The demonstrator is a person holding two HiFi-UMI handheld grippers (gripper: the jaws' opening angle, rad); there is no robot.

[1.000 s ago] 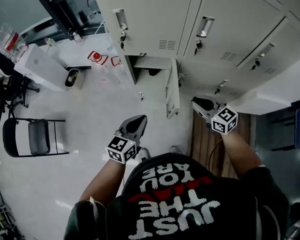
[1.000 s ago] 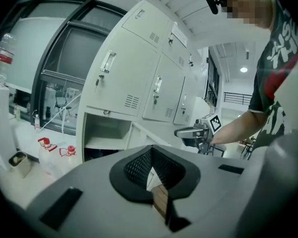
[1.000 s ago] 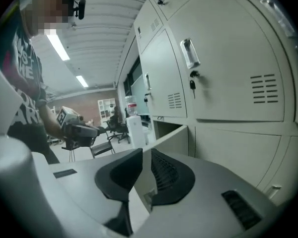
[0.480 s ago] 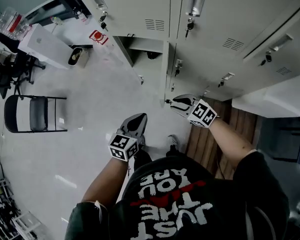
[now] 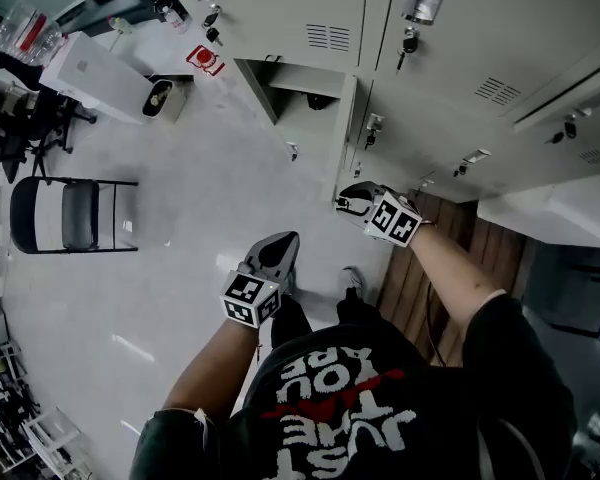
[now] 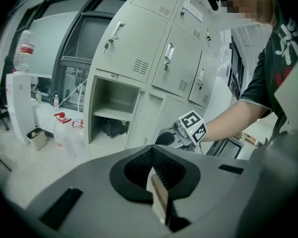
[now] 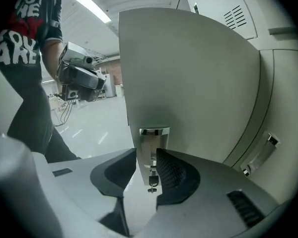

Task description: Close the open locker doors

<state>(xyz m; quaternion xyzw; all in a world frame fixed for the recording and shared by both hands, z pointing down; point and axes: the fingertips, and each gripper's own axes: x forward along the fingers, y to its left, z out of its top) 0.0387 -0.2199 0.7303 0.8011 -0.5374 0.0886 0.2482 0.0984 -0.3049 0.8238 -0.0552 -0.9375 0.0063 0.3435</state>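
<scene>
A grey bank of lockers (image 5: 460, 38) fills the top of the head view. One low compartment (image 5: 305, 83) stands open, its door (image 5: 346, 133) swung out towards me and seen edge-on. My right gripper (image 5: 355, 200) is at that door's free edge. In the right gripper view, the door's metal handle (image 7: 151, 135) with a hanging key sits between my right gripper's (image 7: 147, 157) jaws. They have just been opening and do not press on it. My left gripper (image 5: 277, 253) hangs lower over the floor, shut and empty, and points at the open compartment (image 6: 114, 113).
The other locker doors are shut, with keys in their locks. A black folding chair (image 5: 70, 215) stands at the left. A white box (image 5: 90, 63) and a small bin (image 5: 162, 96) sit near the lockers. A wooden strip (image 5: 430, 258) runs under my right arm.
My right gripper has come down and left to the open door's edge, and its jaws have spread. My left gripper has sunk a little.
</scene>
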